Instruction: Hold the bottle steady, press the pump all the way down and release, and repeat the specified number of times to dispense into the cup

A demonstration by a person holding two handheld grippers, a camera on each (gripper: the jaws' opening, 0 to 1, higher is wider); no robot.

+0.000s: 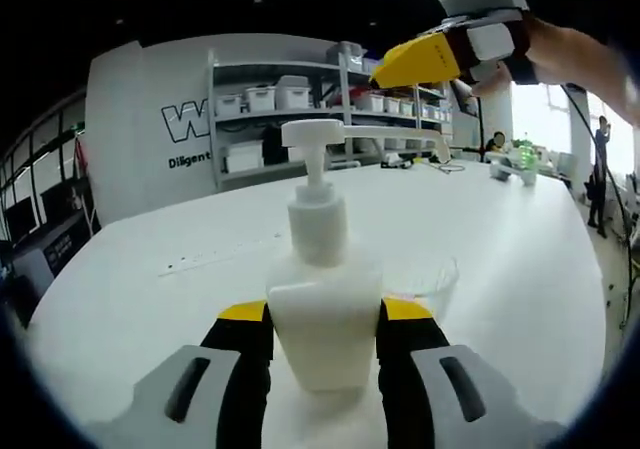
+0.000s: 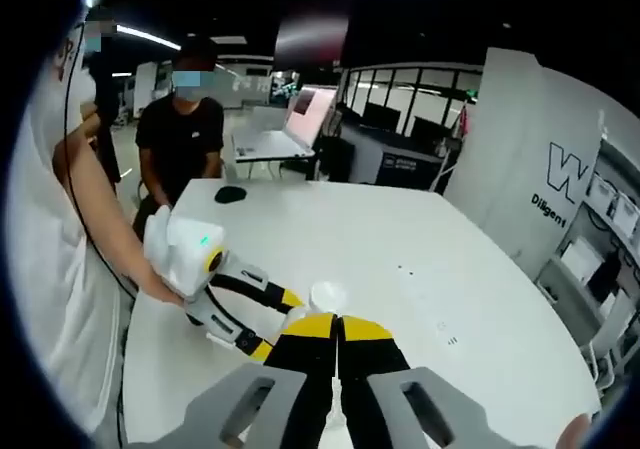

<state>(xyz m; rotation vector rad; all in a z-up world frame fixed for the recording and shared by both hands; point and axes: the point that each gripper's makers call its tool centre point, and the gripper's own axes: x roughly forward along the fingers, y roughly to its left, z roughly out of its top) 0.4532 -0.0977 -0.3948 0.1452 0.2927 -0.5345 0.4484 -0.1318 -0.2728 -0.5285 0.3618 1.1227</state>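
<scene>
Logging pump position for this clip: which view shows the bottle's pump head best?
The left gripper view. The pump head stands raised and unobstructed above the bottle, its spout pointing right, with the right gripper above it. In the right gripper view, only its white top peeks past the closed jaws.

A large "W" over "Diligent" stands on the white wall (image 1: pixel 150 119)

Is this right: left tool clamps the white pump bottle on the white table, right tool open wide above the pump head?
Not quite. The right tool is shut, as the right gripper view shows; it sits above the pump head. The left tool does clamp the white pump bottle on the white table.
</scene>
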